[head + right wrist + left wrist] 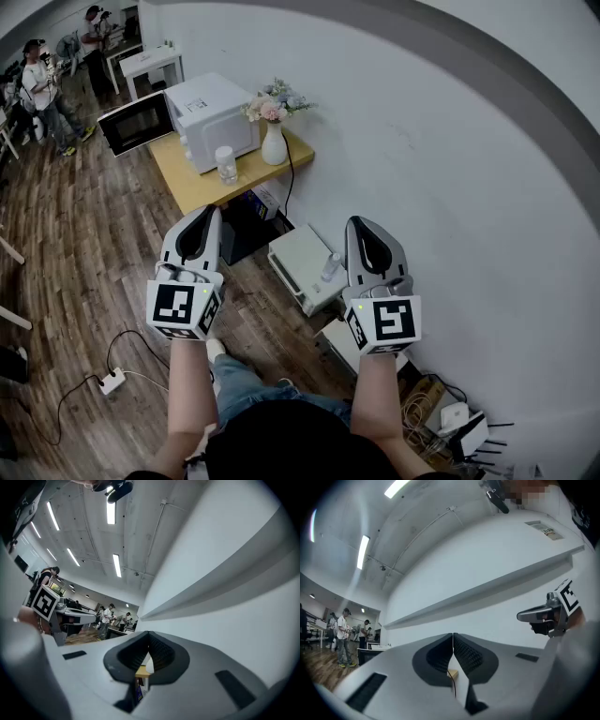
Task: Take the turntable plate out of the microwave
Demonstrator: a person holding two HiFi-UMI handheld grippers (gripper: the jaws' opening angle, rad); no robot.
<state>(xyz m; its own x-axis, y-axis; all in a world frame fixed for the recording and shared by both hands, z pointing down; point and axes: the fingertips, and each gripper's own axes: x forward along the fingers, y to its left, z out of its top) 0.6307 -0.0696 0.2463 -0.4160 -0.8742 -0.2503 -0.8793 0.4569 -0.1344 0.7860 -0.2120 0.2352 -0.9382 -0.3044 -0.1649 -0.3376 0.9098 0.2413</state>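
Note:
The white microwave [211, 114] stands on a small wooden table [202, 187] far ahead, its dark-glass door [136, 123] swung open to the left. Its inside faces away, so the turntable plate is hidden. Both grippers are held up side by side well short of the table, and neither holds anything. The left gripper [208, 216] is shut, its jaws meeting [453, 638] in the left gripper view. The right gripper [359, 225] is likewise shut [148, 638]. Each gripper view shows the other gripper off to the side: the right gripper [548, 613] and the left gripper's marker cube [44, 603].
A vase of flowers [273, 141] and a glass jar [226, 164] share the table beside the microwave. White boxes [305, 267] lie on the wooden floor along the white wall at right. A power strip [112, 380] with cables lies at left. People [42, 89] stand far back.

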